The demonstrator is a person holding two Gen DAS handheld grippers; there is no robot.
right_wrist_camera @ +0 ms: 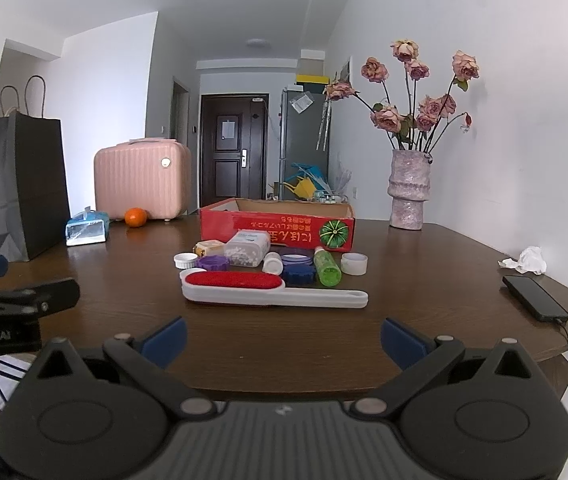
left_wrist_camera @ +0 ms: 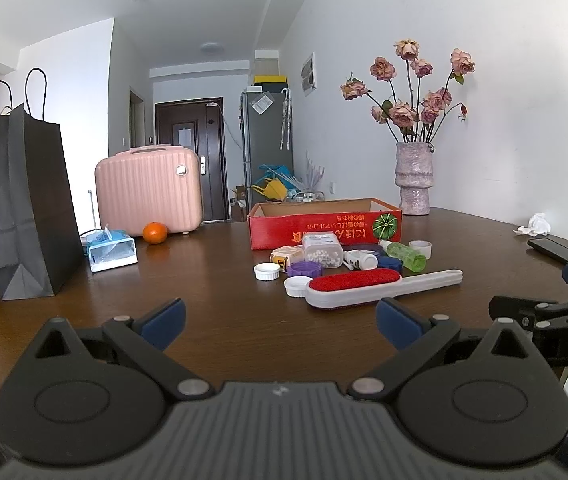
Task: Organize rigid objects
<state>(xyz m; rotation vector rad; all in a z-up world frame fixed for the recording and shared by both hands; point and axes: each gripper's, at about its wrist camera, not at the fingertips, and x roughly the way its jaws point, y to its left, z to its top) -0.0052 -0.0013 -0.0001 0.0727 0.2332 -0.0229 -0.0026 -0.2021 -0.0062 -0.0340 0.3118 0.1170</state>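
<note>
A red cardboard box point(left_wrist_camera: 323, 226) point(right_wrist_camera: 276, 226), open on top, sits mid-table. In front of it lies a heap of small items: a white lint brush with a red pad point(left_wrist_camera: 367, 286) point(right_wrist_camera: 260, 288), a green bottle point(left_wrist_camera: 405, 255) point(right_wrist_camera: 327, 266), a clear jar of white beads point(left_wrist_camera: 323, 249) point(right_wrist_camera: 247, 248), a purple lid point(left_wrist_camera: 303, 269) point(right_wrist_camera: 212, 263), a blue lid point(right_wrist_camera: 299, 275) and white caps point(left_wrist_camera: 266, 271) point(right_wrist_camera: 353, 263). My left gripper point(left_wrist_camera: 280, 320) is open, short of the brush. My right gripper point(right_wrist_camera: 284, 338) is open too, near the table's front edge. Both hold nothing.
A black paper bag point(left_wrist_camera: 24, 208), a tissue pack point(left_wrist_camera: 111, 249), an orange point(left_wrist_camera: 155, 233) and a pink case point(left_wrist_camera: 148, 192) stand at the left. A vase of dried roses point(left_wrist_camera: 413, 178) is at the back right. A phone point(right_wrist_camera: 533, 297) and crumpled tissue point(right_wrist_camera: 527, 261) lie at the right edge.
</note>
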